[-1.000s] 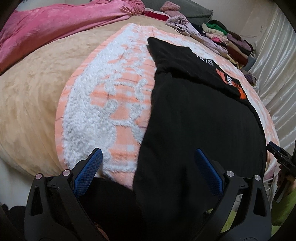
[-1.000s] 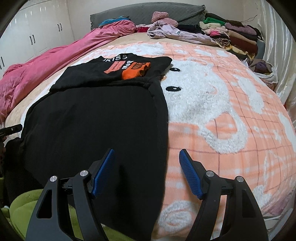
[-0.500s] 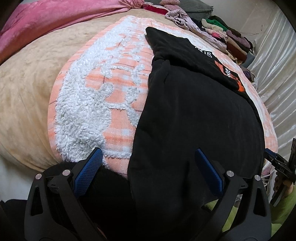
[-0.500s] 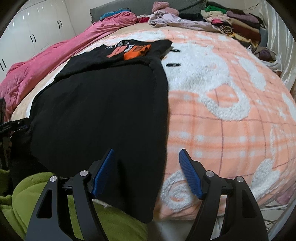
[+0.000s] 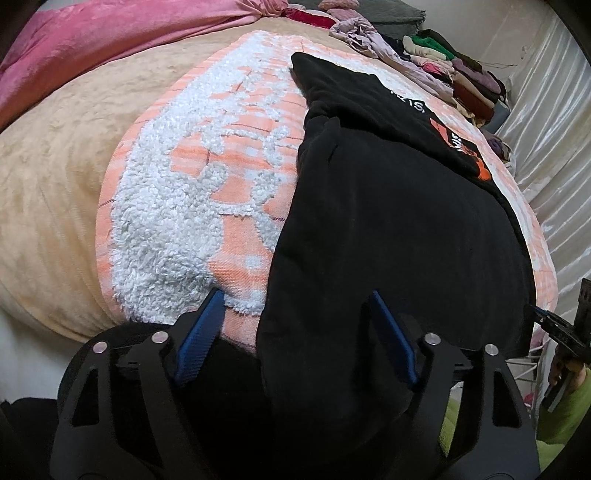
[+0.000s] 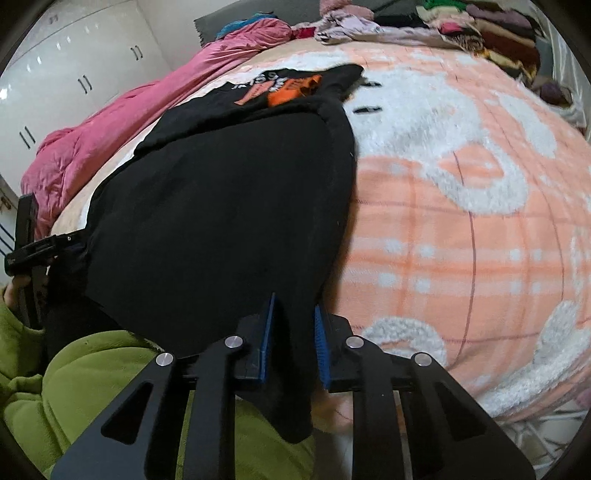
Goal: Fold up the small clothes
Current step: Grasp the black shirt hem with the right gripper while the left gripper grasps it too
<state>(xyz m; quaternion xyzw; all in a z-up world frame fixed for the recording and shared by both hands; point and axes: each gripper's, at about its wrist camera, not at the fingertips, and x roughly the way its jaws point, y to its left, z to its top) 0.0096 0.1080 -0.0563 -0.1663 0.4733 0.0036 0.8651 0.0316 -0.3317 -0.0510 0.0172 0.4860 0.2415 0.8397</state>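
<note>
My right gripper (image 6: 293, 332) had its blue fingers (image 6: 266, 334) pinched close on the near right corner of the black garment (image 6: 229, 206), with the hem fabric hanging down between them past the edge of the bed. My left gripper (image 5: 295, 334) had its fingers (image 5: 201, 328) spread wide, holding nothing, with the garment's near left edge lying between them; whether either finger touched the cloth I could not tell.

The black garment (image 5: 388, 229) lay spread lengthwise on the bed, its far end folded over so that white lettering and an orange patch (image 6: 291, 90) showed on top. It rested on an orange-and-white fluffy blanket (image 5: 192, 192) that covered much of the bed, beside a tan cover (image 5: 55, 177). A pink quilt (image 6: 122, 122) was bunched along the far left side.

At the head of the bed, a loose heap of pale clothes (image 6: 354, 26) sat next to a stack of folded clothes (image 5: 469, 77) in green, maroon and purple. White wardrobe doors (image 6: 74, 66) with dark handles stood on the left of the room, and a shiny pale curtain (image 5: 554, 140) hung along the right side of the bed. My green sleeve (image 6: 92, 373) showed below the garment.
</note>
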